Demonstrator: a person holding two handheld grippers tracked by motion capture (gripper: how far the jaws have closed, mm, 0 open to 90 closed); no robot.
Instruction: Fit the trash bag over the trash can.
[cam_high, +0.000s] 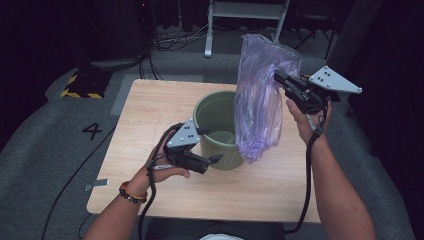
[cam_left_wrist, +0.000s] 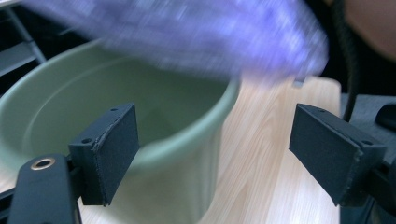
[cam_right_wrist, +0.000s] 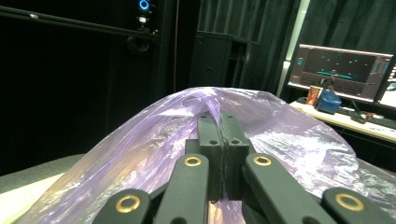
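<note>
On our wooden counter (cam_high: 150, 115) stands a green bin (cam_high: 220, 127). Our right claw (cam_high: 278, 77) pinches a purple bag (cam_high: 260, 100) above it; our left claw (cam_high: 212, 159) gapes wide, holding nothing.

Glossy plastic bag (cam_high: 260, 100), matt bin (cam_high: 217, 132), wooden table (cam_high: 150, 115)

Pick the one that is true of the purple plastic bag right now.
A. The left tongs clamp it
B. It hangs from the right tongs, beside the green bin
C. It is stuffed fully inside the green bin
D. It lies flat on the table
B: the right tongs are shut on the purple plastic bag, which hangs beside the green bin; the left tongs stand open.
</note>
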